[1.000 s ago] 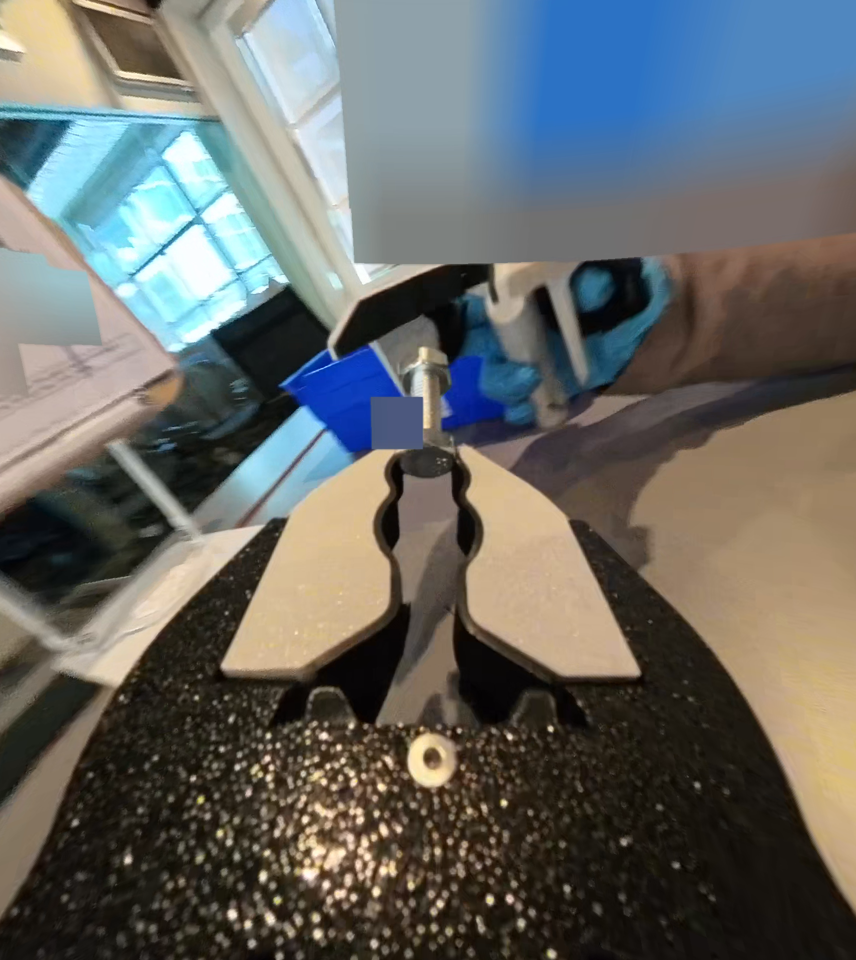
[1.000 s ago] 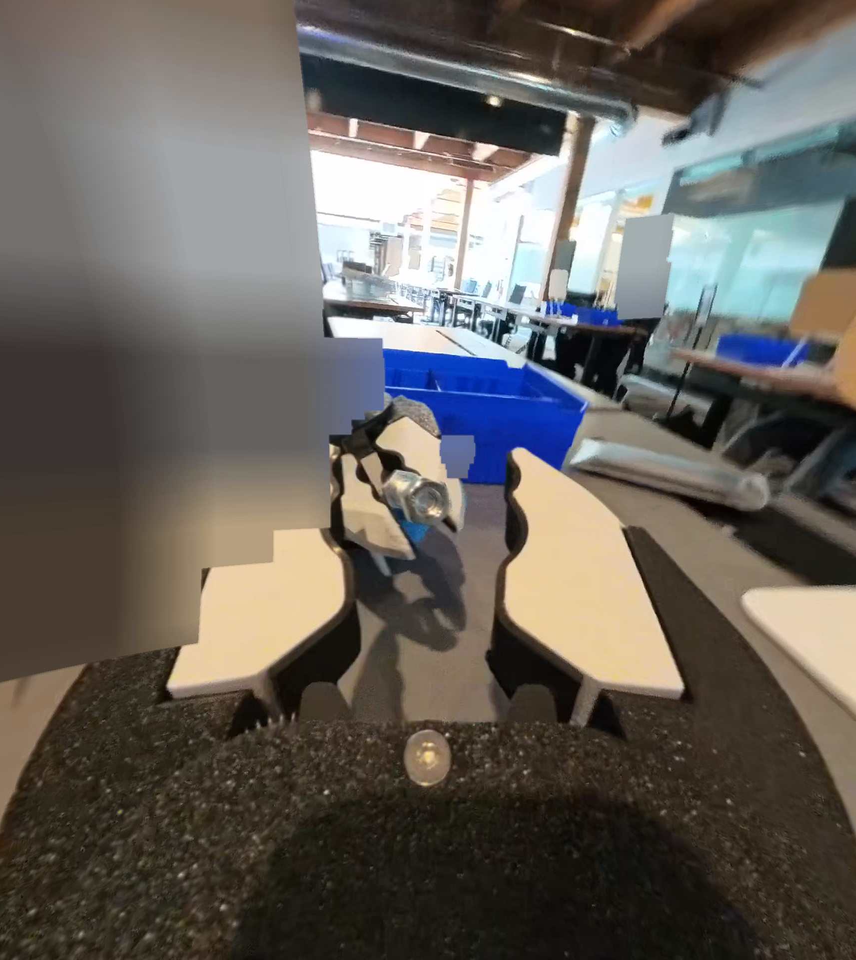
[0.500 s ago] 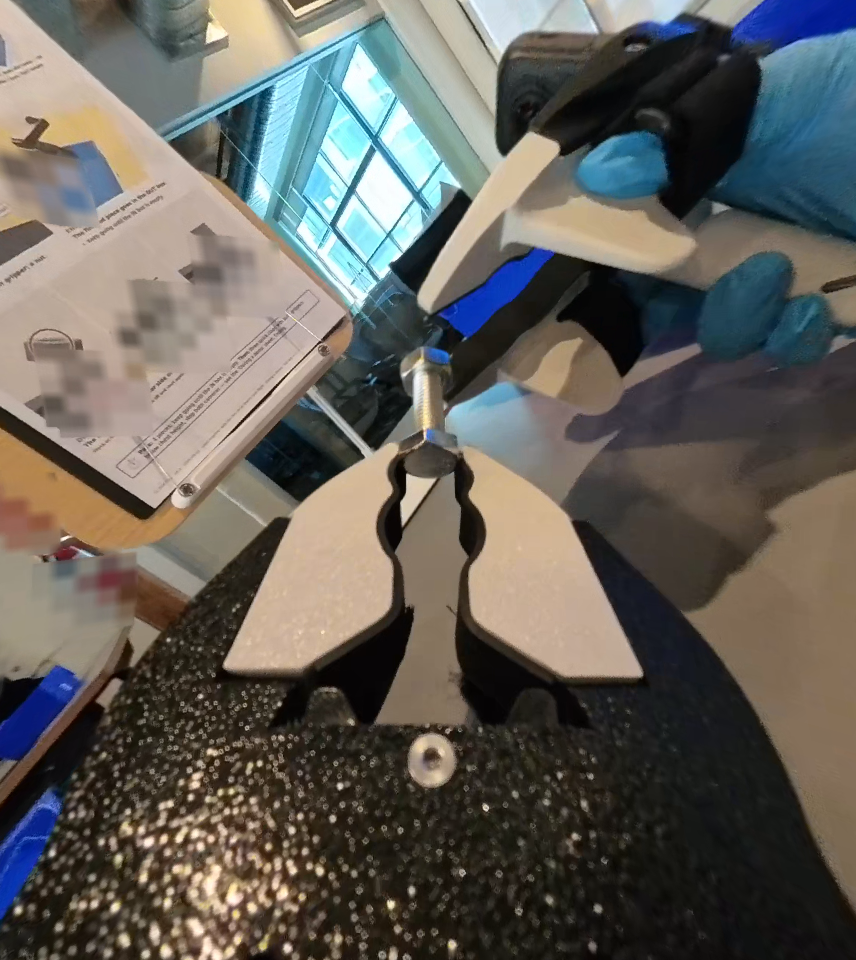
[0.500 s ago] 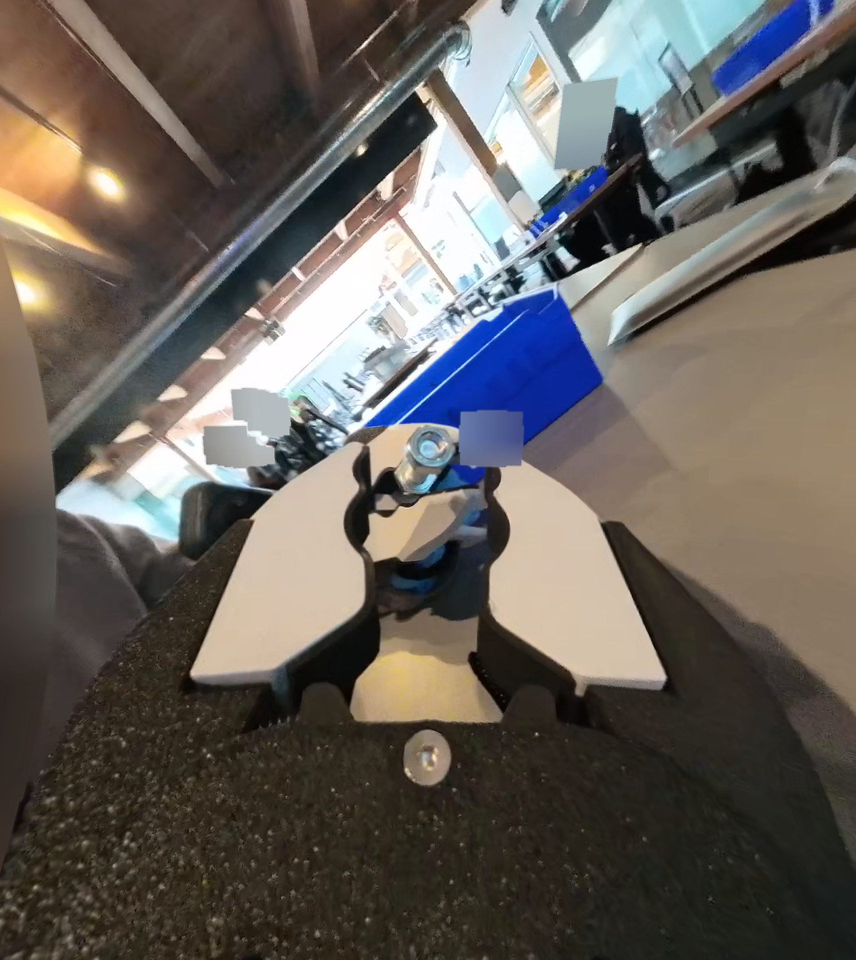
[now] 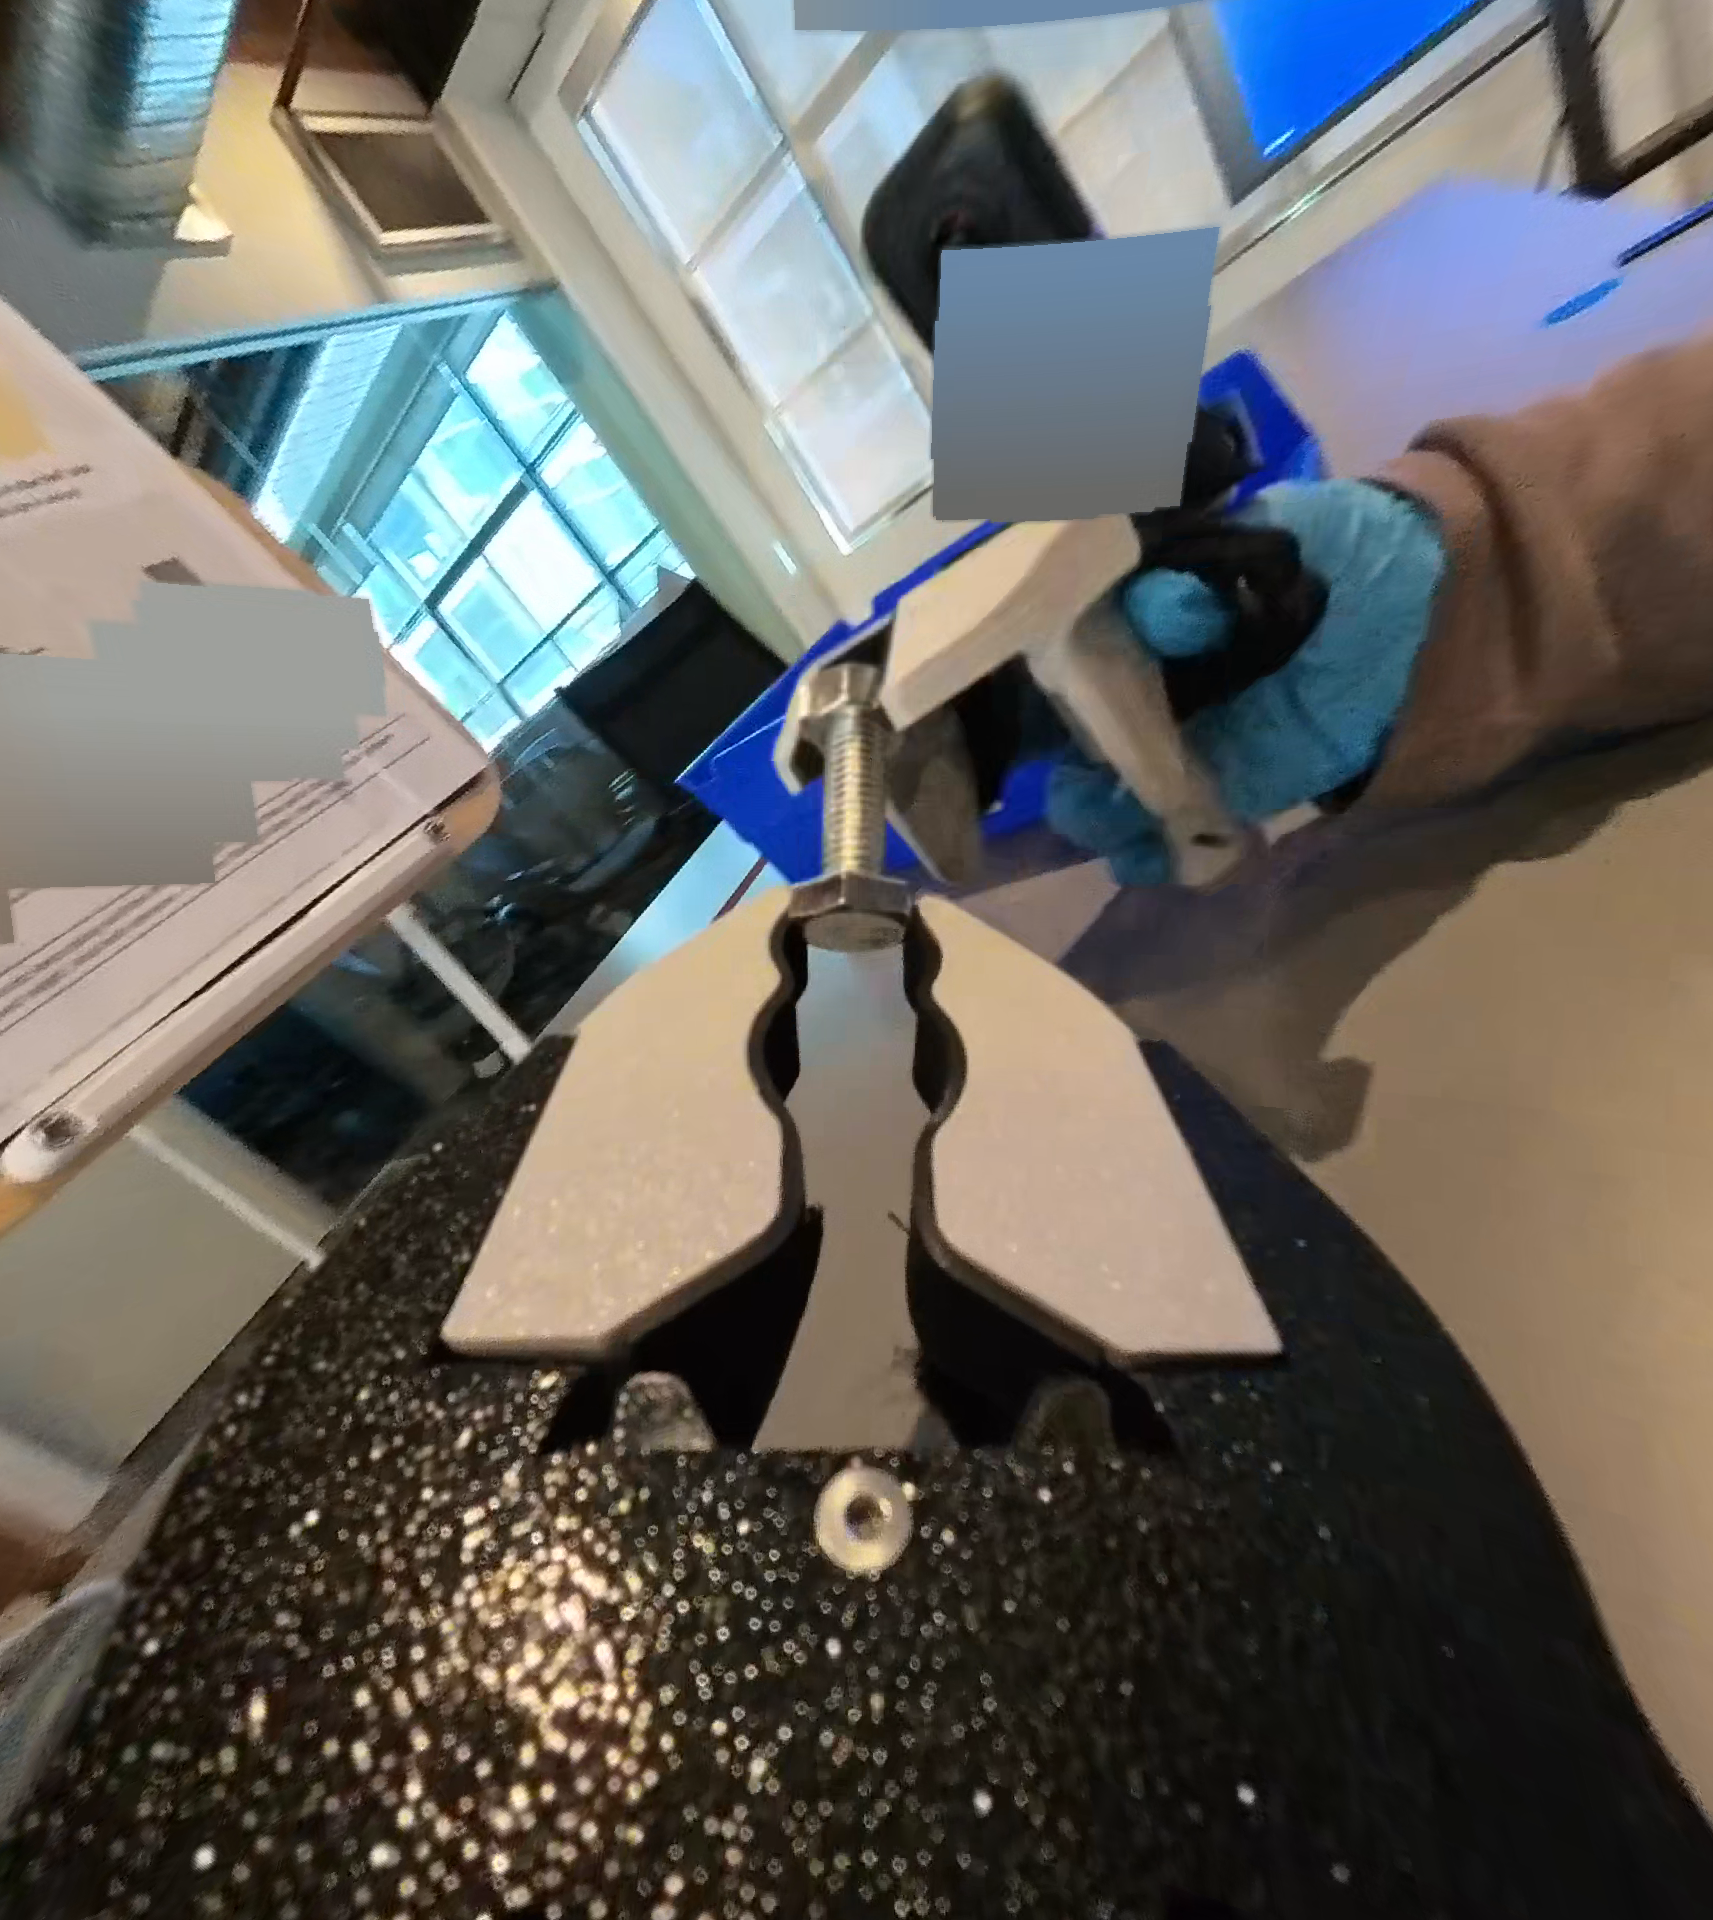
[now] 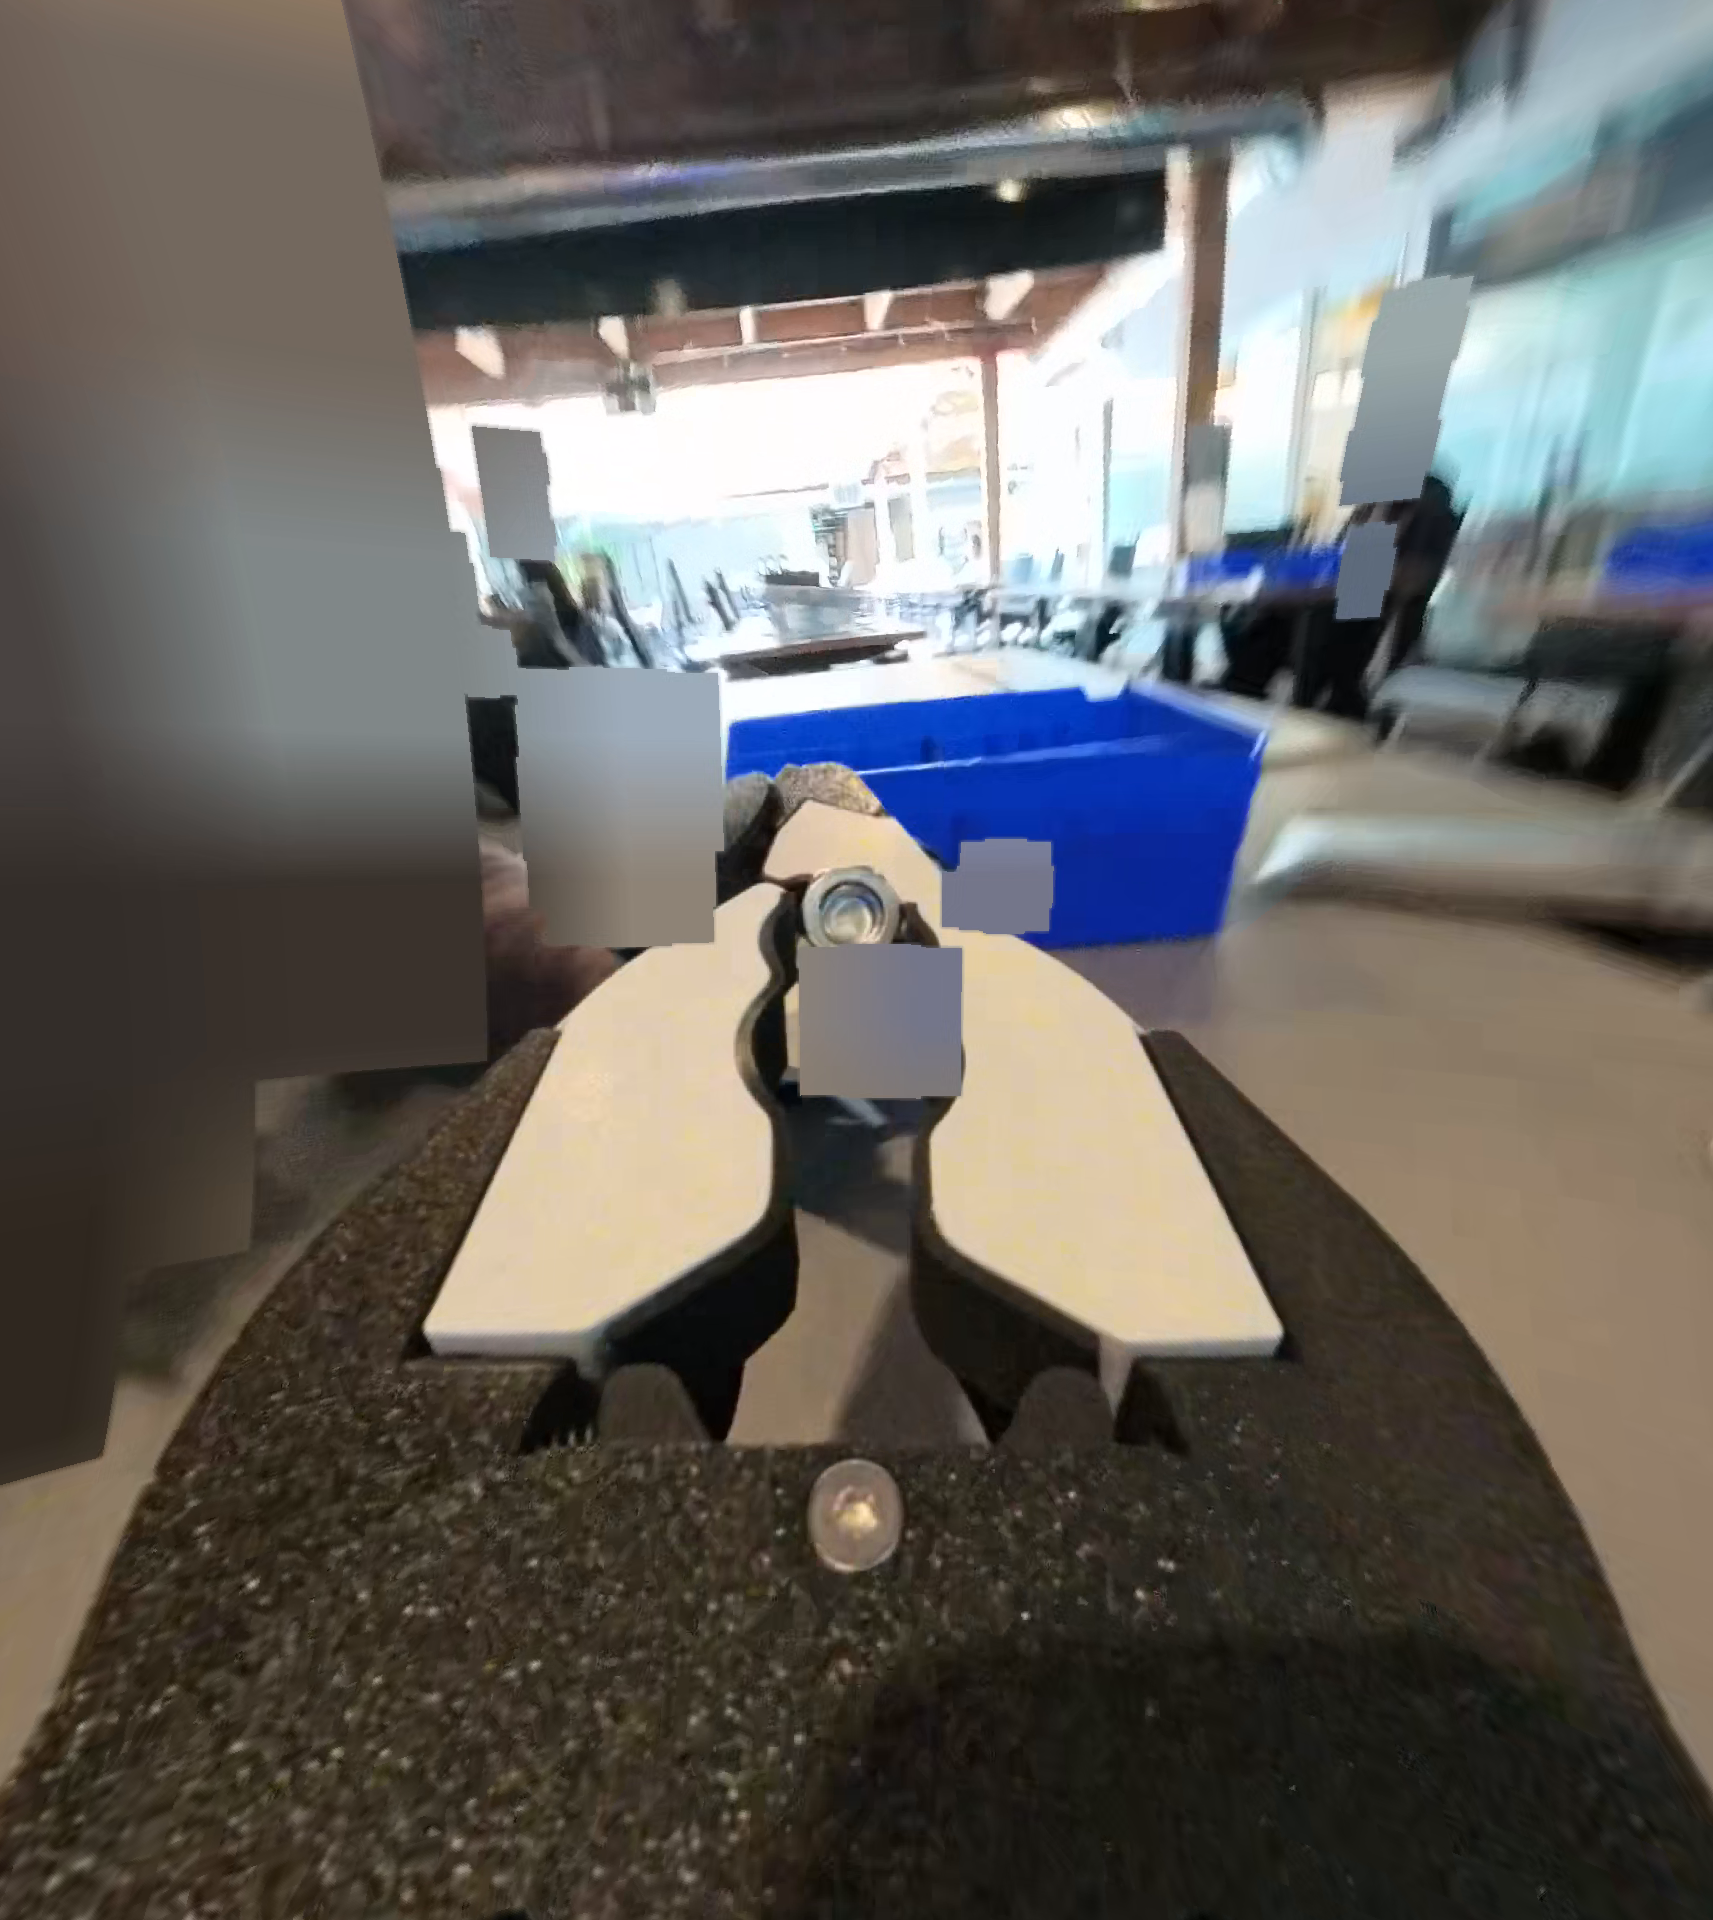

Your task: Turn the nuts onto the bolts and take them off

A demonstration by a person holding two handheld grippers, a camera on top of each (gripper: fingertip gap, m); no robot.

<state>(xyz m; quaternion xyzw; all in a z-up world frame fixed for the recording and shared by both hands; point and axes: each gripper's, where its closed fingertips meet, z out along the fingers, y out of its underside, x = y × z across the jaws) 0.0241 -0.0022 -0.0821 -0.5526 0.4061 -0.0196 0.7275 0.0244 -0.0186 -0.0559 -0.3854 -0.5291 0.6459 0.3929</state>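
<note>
The left gripper had its jaws pinched on the bolt head, at their very tips. From there the bolt ran straight ahead along the jaws' line, shank pointing away to the nut at its far end. The right gripper met it there from the right, jaws pressed on the nut; in its own view the nut faced the camera end-on. So bolt axis and right gripper's axis looked roughly in line, both held above the bench. A blue bin stood beyond.
</note>
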